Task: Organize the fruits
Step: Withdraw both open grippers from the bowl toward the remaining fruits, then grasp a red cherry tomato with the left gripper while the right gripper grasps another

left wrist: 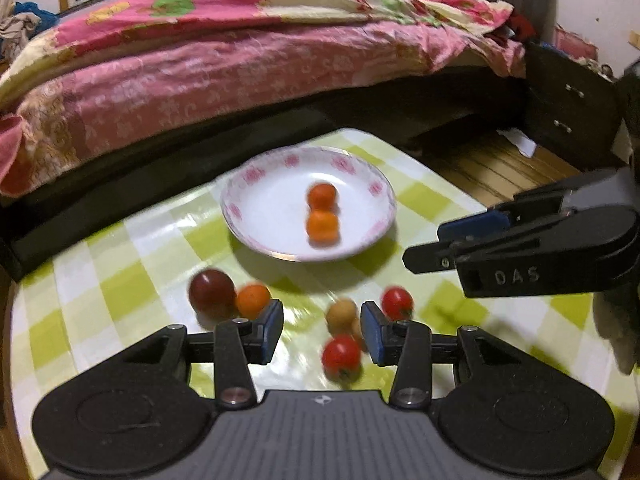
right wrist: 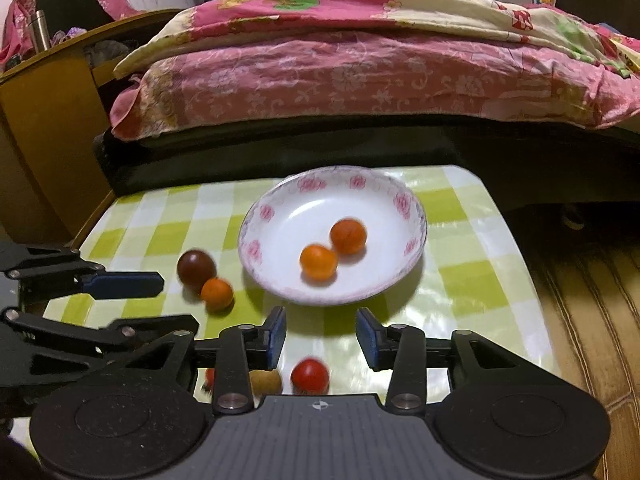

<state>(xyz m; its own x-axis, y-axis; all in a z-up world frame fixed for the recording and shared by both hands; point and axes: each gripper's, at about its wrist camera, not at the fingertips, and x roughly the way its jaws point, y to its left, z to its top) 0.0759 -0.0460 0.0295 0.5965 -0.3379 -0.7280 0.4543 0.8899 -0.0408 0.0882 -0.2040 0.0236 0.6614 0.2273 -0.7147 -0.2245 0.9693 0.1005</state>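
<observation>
Two oranges (right wrist: 332, 250) side by side in upright plate (right wrist: 256, 216)

both wrist views look steeply down, close over checked table (left wrist: 120, 288); share plate (right wrist: 256, 240), bed (left wrist: 240, 60) behind

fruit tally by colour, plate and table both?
Orange: 3, two in the plate, at and, one on the table.
Red: 2, and.
Dark maroon: 1.
Tan: 2, the second half hidden behind it.
Total: 8.
</observation>
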